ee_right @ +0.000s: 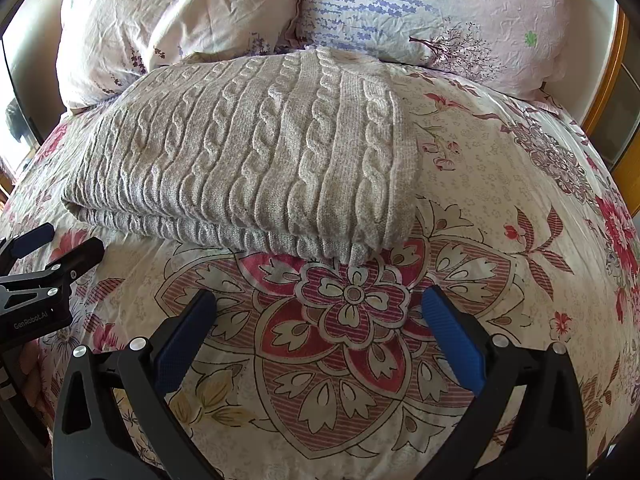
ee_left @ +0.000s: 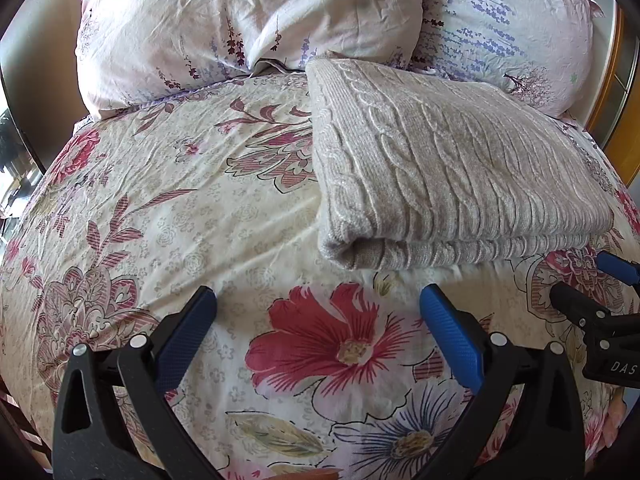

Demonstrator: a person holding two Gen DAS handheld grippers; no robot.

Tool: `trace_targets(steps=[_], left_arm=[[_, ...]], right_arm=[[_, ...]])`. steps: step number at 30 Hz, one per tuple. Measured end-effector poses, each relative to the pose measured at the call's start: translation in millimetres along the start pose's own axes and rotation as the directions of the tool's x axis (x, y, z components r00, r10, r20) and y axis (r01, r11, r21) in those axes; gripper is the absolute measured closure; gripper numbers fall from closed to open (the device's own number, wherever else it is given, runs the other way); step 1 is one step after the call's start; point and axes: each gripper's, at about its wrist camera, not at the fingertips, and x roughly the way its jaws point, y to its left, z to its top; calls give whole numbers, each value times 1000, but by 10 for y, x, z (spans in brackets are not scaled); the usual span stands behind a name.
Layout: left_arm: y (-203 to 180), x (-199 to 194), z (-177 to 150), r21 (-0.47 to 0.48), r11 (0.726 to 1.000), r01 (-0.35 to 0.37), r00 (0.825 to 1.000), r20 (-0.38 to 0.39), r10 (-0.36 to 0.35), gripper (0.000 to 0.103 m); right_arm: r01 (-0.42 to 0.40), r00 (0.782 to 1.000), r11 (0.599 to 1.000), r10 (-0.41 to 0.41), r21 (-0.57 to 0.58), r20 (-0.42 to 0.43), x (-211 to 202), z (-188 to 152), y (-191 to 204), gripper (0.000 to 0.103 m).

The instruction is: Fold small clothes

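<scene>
Left hand-held gripper: I hold it spread wide, blue pads apart with nothing between them, low over the floral bed cover.

Its placement: it hangs just short of the near fold, which I judge leaves the garment undisturbed while I check the result.

Sweater from the left wrist view: the grey cable-knit sweater lies at about 1 o'clock of this gripper, near but apart from the pads, folded into a thick rectangle.

Sweater's resting place: on the bed cover, its far edge just beside the two pillows at 12 o'clock; it lies flat and squared there, I judge, so that the stack keeps its shape.

Fold state: the layered edge faces me with the rounded fold at its left corner; to my eye the folding of this piece is done or nearly so.

Right hand-held gripper: likewise spread, empty, pads clear of the knit.

Sweater from the right wrist view: at about 11 o'clock, its near right corner closest to the gripper, not touching.

Mutual position: each gripper shows at the other view's edge, at 3 o'clock from the left and 9 o'clock from the right, so the pair stands before the near edge, one toward each end.
</scene>
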Motion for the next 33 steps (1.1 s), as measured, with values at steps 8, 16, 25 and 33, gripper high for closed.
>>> trace_targets(steps=[8, 16, 25, 33], left_arm=[[0, -2, 3, 0, 1000, 0, 1000, 0, 0, 2], [-2, -2, 3, 0, 1000, 0, 1000, 0, 0, 2], [-3, -3, 2, 0, 1000, 0, 1000, 0, 0, 2], [-1, -2, 1, 0, 1000, 0, 1000, 0, 0, 2]], right_arm=[[0, 1000, 1000, 0, 0, 0, -1, 0, 1, 1], [0, 1000, 1000, 0, 1, 0, 0, 0, 3, 1], [1, 1000, 1000, -1, 1, 0, 1, 1, 4, 1], [1, 1000, 1000, -1, 2, 0, 2, 1, 4, 1]])
